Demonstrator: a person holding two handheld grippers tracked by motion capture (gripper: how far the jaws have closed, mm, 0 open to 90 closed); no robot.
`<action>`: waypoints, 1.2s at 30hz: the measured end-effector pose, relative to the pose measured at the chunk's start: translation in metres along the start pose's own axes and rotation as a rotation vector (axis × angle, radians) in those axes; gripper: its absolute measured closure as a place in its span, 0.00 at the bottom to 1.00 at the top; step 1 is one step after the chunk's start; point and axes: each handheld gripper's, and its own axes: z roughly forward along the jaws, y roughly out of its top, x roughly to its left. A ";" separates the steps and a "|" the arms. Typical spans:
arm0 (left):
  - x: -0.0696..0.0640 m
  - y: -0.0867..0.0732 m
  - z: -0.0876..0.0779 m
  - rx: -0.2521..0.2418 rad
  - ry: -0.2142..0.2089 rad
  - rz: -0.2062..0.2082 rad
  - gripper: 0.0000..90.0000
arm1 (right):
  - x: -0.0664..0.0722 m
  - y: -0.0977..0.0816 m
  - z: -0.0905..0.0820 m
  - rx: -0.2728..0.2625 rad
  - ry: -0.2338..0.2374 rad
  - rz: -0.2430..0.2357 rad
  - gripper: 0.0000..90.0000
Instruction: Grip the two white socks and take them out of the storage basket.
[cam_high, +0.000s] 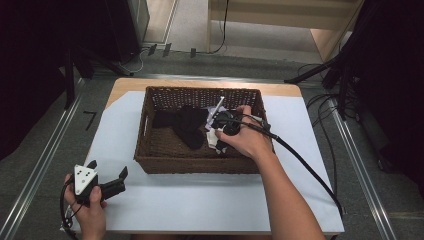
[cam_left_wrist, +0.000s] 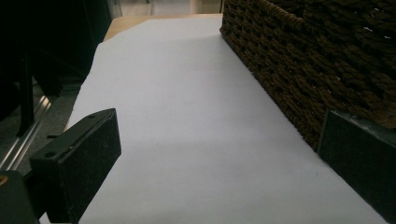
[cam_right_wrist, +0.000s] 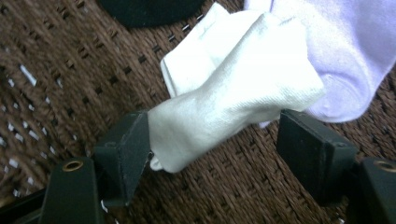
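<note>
High view: a wooden table (cam_high: 200, 83) is covered by a white sheet (cam_high: 200, 200) and is set on grey flooring, with metal rails at left and right, black stands and cables at the far edges, and pale wooden furniture beyond. A dark brown wicker basket (cam_high: 150, 145) stands at the middle of the sheet.

A white sock (cam_right_wrist: 219, 107) lies crumpled on the woven bottom of the basket, in its right half; its fabric is seen as finely ribbed and folded over itself. Just beside it, farther right, a pale lilac sock (cam_right_wrist: 345, 56) is lying, partly overlapped by the white one. Black garments (cam_high: 187, 125) are heaped in the middle of the basket, near the white sock.

The right gripper (cam_right_wrist: 215, 140) is lowered into the basket, its jaws spread on either side of the white sock's end; one jaw is touched by the cloth, the other stands apart from it, so nothing is pinched. The right hand (cam_high: 247, 140) covers much of the socks from above.

The left gripper (cam_high: 107, 175) is held over the sheet at the near left, outside the basket wall, its jaws spread with nothing between them.
</note>
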 end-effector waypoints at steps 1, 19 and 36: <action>0.000 0.000 0.000 0.002 0.000 0.001 0.00 | 0.000 0.001 0.002 0.003 0.001 0.006 0.30; -0.001 0.000 0.001 0.001 -0.002 0.003 0.00 | 0.006 0.009 0.019 0.079 0.004 -0.066 0.82; -0.001 0.000 0.001 0.007 0.003 0.005 0.00 | -0.008 -0.010 -0.036 0.076 -0.002 -0.159 0.85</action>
